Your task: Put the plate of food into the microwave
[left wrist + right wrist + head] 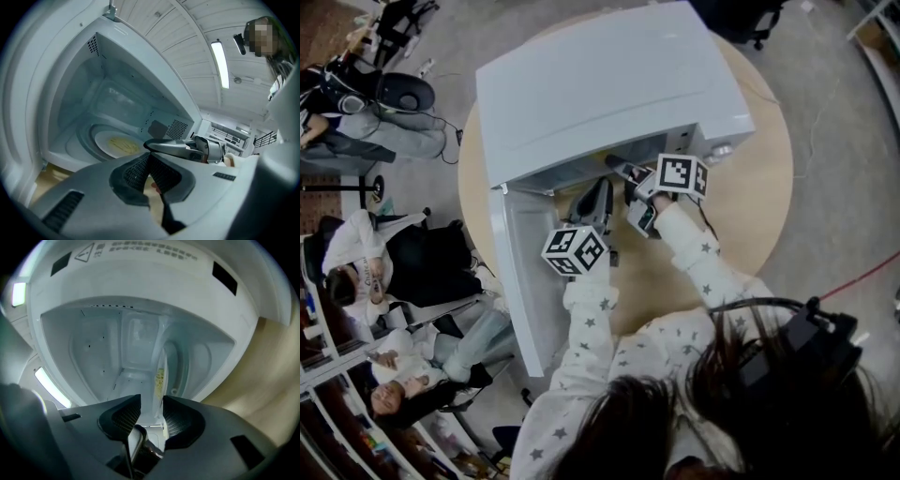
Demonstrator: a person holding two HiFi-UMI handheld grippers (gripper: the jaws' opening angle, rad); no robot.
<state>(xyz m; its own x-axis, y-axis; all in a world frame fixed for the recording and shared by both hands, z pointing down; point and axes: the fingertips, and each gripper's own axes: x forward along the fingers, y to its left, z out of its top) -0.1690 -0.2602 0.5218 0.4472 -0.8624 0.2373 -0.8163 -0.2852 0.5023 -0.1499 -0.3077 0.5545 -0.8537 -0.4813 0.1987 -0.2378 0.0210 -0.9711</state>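
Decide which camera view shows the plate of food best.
The left gripper view: the plate, top side showing, lies inside the microwave. The right gripper view shows only its edge; the head view none.

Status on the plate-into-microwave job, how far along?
Done: the door is open and the plate of food lies on the turntable inside the microwave. In hand: the right claw stands open astride the plate's rim, not pinching it. The left claw is shut on nothing, at the opening. Left: back the right claw out, then probably shut the door.
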